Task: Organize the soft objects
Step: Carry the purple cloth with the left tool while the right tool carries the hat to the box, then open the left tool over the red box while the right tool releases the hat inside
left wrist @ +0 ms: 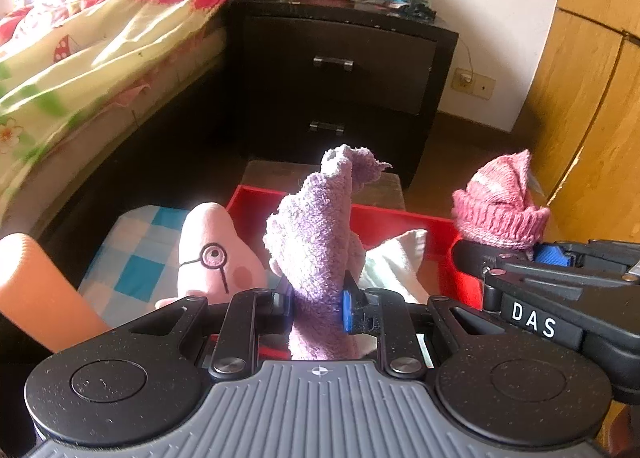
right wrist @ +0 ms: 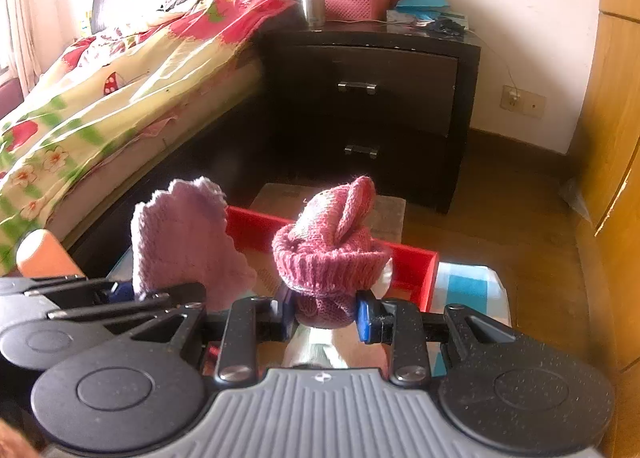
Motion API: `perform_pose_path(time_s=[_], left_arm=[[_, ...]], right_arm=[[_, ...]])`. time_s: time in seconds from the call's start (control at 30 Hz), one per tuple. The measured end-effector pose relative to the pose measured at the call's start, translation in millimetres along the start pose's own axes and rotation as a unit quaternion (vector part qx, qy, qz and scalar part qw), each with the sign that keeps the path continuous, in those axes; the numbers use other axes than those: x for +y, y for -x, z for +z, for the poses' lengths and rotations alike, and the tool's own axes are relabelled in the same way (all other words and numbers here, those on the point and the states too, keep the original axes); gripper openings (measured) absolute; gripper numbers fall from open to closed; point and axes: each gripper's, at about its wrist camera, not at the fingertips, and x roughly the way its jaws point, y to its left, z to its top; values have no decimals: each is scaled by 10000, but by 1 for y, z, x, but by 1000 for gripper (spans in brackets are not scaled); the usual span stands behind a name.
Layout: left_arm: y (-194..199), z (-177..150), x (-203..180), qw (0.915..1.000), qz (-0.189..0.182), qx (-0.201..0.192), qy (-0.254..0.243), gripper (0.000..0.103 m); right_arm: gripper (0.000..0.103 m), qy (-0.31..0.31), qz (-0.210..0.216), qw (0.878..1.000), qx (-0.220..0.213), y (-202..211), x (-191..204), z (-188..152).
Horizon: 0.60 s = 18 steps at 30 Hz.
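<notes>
left wrist view: left gripper (left wrist: 318, 308) pinching lilac towel (left wrist: 316, 234), standing upright; red bin (left wrist: 400, 218) directly ahead, below.
right wrist view: right gripper (right wrist: 326, 316) pinching pink knit hat (right wrist: 332, 254); red bin (right wrist: 416, 262) just beyond, equally near both.

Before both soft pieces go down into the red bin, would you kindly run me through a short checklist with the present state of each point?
1. Left tool shut on the purple fluffy sock: ok.
2. Right tool shut on the pink knit sock: ok.
3. Red bin ahead of both tools and open on top: ok.
4. Free room in the bin: cannot tell; a white cloth already lies in it and the tools hide the rest.
5. Pink plush toy outside the bin, on the checked cushion: not ok, not yet sorted.
</notes>
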Motion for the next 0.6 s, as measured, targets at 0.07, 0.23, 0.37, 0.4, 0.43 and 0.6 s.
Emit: perform_pose_path(time_s=[0.07,0.23,0.37,0.4,0.43,0.6], left_arm=[[-8,3,0,10000,33,35,-11,21],[-28,9,3,9998,138,114,-10,22],[-44,10,2,9996,194,194,-41,22],[-48,10,2,9996,194,223,-38,22],[-52,10,2,9995,194,243,-35,22],[-69,8,1,9991,243,331,-47,25]], right_arm=[[8,14,-78,10000,26,-9,-1,0],[8,-42,-154,9996,252,-34,-8,-2],[8,-60,-279,9984,481,-55,-14,-8],[8,-70,-302,9982,509,-59,-15,-9],[8,-65,-337,9980,539,-63,-16,-10],[8,-9,-488,9967,643,-78,-18,-12]])
